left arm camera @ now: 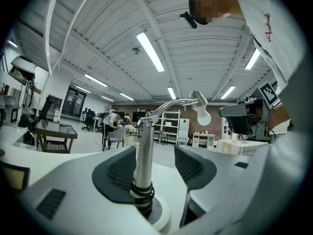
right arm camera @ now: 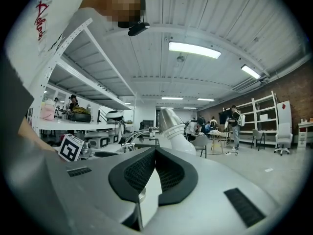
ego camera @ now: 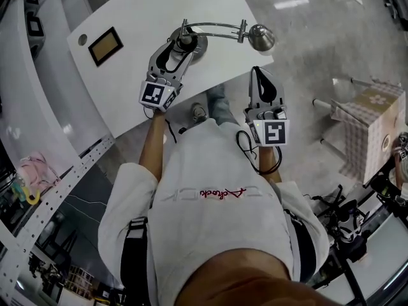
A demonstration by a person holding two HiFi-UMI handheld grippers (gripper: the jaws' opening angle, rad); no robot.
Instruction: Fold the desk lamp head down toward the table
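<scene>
A metal desk lamp stands on the white table point(ego camera: 146, 8). Its round base point(ego camera: 199, 48) is near the table's front edge, and its curved arm point(ego camera: 213, 29) runs right to the lamp head point(ego camera: 261, 37), which hangs out over the table's corner. My left gripper point(ego camera: 182, 45) is open, with its jaws on either side of the upright post point(left arm camera: 143, 155) just above the base; the pads do not press on it. The head and its white bulb point(left arm camera: 202, 114) show beyond. My right gripper point(ego camera: 258, 72) is shut and empty, just below the lamp head point(right arm camera: 171, 126).
A dark framed panel point(ego camera: 105, 45) and a round hole point(ego camera: 82, 39) are on the table's left part. A checked-cloth stool point(ego camera: 370, 120) stands on the floor to the right. White shelving point(ego camera: 38, 126) runs along the left. People sit far off in the room.
</scene>
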